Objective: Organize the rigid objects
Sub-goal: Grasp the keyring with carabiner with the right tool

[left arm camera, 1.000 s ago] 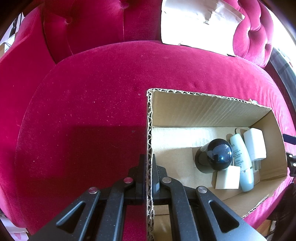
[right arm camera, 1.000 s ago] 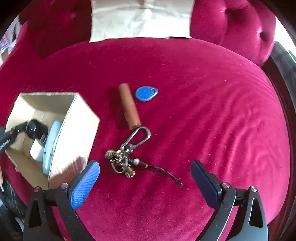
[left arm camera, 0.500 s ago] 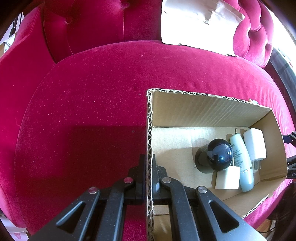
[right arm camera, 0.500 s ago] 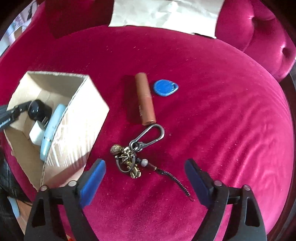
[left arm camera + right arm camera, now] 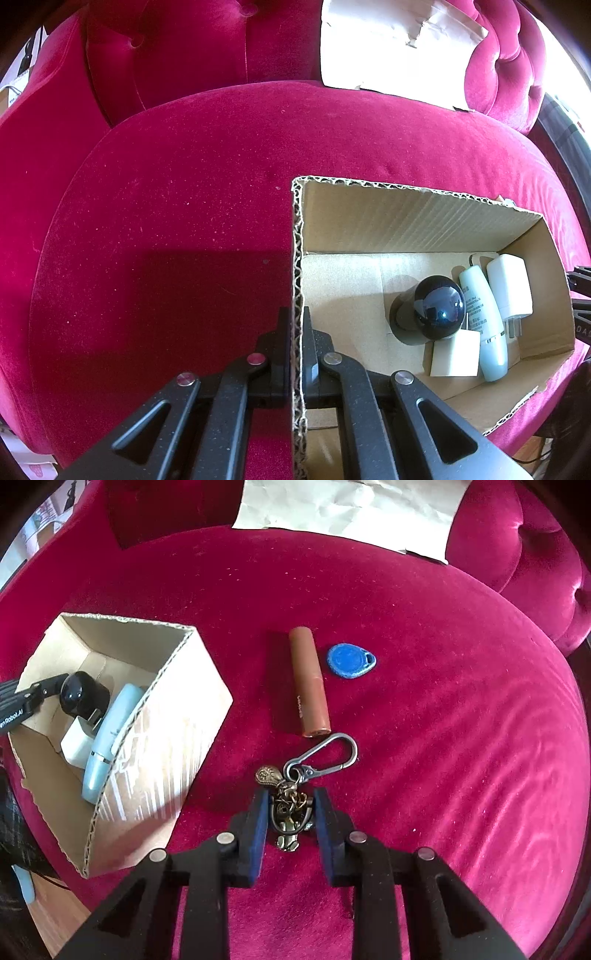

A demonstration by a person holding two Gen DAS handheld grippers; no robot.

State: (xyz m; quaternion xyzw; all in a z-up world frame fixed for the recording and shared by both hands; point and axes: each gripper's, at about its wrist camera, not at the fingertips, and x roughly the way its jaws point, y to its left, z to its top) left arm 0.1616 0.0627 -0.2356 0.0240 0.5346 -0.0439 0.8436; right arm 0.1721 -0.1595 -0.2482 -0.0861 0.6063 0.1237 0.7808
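With the left claw (image 5: 295, 354) pinching the box (image 5: 177, 716) wall, the right claw (image 5: 291, 812) has just been closing around the keyring (image 5: 291, 808) on the sofa cushion (image 5: 443, 738), right of the box; next, I judge, lift it in.

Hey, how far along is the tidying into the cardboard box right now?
Done: a black bulb, pale blue tube and white plug lie in the box, which the left tongs pinch by its wall. In hand: the right tongs have just been closing around the keychain. Left: brown tube and blue tag.
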